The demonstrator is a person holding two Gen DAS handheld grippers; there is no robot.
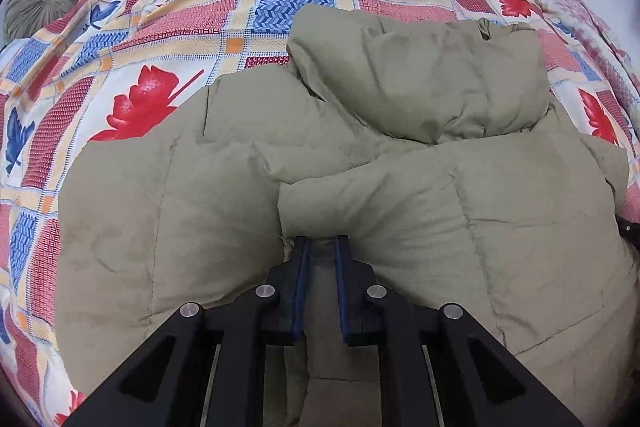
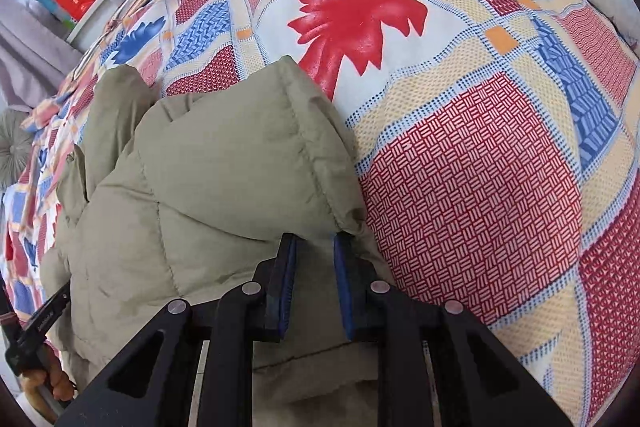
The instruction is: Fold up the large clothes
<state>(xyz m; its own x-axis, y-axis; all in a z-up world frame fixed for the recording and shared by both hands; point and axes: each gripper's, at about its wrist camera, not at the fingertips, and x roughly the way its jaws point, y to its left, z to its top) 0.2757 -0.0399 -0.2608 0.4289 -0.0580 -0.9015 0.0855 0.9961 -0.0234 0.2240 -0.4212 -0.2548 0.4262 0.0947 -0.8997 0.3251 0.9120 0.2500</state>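
Puffy khaki jacket (image 1: 360, 187) lies on the patterned bed (image 1: 120, 39). Left gripper (image 1: 321, 241) pinches a jacket fold at 12 o'clock. Right gripper (image 2: 315, 241) clamps the jacket's edge.

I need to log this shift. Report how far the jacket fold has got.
Done: the khaki padded jacket lies on the patterned leaf-print bedspread, sleeves folded across its body. In hand: the left gripper and right gripper both have fabric between their fingers at its near edge. Left: folding the body over.
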